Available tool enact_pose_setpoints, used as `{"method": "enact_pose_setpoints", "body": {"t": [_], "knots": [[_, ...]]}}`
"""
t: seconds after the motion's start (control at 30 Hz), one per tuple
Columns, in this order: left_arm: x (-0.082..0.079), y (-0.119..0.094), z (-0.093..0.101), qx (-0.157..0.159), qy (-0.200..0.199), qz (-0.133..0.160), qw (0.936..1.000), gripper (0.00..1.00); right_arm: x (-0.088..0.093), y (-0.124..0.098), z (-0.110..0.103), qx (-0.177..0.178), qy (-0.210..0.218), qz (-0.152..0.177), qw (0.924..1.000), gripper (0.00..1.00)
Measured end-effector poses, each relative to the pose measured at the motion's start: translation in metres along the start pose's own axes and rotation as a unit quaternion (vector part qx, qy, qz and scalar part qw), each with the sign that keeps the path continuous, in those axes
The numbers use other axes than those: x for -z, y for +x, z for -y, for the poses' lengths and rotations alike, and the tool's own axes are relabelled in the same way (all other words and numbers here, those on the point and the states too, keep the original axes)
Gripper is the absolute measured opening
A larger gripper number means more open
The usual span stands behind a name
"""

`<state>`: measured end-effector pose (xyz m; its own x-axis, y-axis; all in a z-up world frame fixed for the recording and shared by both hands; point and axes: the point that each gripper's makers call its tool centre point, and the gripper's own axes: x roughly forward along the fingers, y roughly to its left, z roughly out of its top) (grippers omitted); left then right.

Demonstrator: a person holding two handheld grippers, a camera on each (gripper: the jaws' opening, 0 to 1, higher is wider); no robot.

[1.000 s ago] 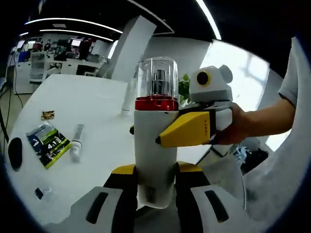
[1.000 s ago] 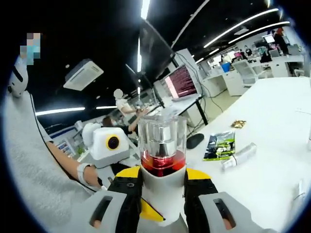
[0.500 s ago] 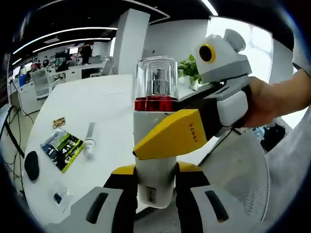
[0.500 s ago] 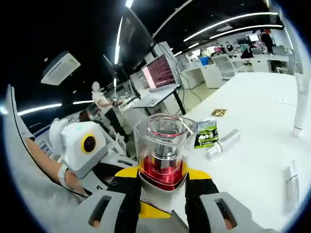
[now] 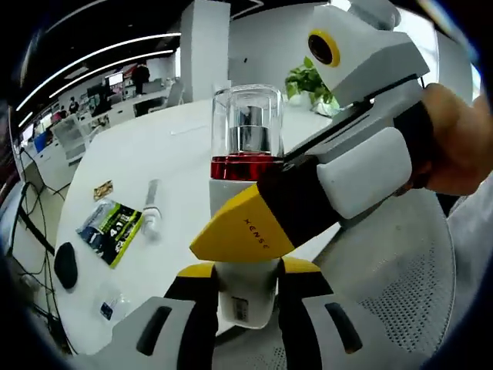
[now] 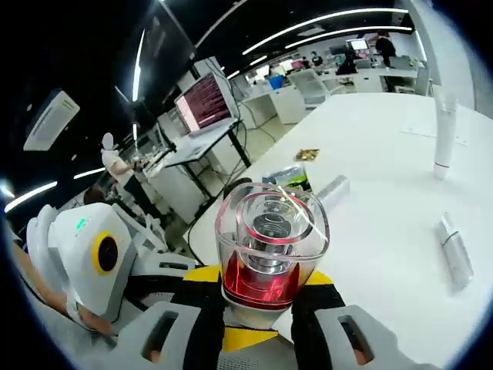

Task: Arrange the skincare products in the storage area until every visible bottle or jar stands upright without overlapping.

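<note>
A white bottle (image 5: 245, 193) with a red band and a clear cap stands upright between the jaws of my left gripper (image 5: 246, 271), which is shut on its lower body. My right gripper reaches in from the right, and its yellow finger (image 5: 240, 230) lies across the bottle's front just under the red band. In the right gripper view the same bottle (image 6: 269, 245) is seen from above its cap, with my right gripper (image 6: 260, 279) shut on it. The bottle is held in the air off the table's edge.
On the white table (image 5: 185, 146) lie a green packet (image 5: 112, 227), a small tube (image 5: 152, 214), a gold sachet (image 5: 102, 189) and a black mouse (image 5: 65, 266). A tall white tube (image 6: 443, 135) stands upright; another tube (image 6: 454, 258) lies flat. A mesh chair (image 5: 385, 297) is below right.
Both views have tilted down toward the table. The right gripper looms larger and closer in the left gripper view. The bottle stays clamped in both grippers.
</note>
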<state>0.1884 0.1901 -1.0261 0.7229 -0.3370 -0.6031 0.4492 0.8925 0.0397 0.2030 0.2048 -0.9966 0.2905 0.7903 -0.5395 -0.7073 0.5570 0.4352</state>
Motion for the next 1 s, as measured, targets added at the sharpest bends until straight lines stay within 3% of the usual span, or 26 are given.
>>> {"method": "enact_pose_setpoints", "body": {"t": [0.1,0.23,0.33,1.0], "knots": [[-0.005,0.001,-0.006,-0.020,0.024,0.015,0.9994,0.26,-0.007,-0.001,0.003,-0.004,0.011,0.003,0.9999,0.25],[-0.012,0.001,-0.007,-0.021,0.009,0.036,0.9991,0.26,-0.016,-0.003,0.003,-0.019,0.015,0.013,0.9996,0.24],[-0.018,-0.001,-0.011,-0.028,0.022,0.056,0.9978,0.26,-0.020,-0.006,-0.002,-0.029,0.009,0.019,0.9994,0.24],[-0.035,-0.006,-0.004,-0.005,0.027,0.105,0.9941,0.26,-0.032,-0.020,-0.005,-0.043,-0.022,0.046,0.9978,0.23]]}}
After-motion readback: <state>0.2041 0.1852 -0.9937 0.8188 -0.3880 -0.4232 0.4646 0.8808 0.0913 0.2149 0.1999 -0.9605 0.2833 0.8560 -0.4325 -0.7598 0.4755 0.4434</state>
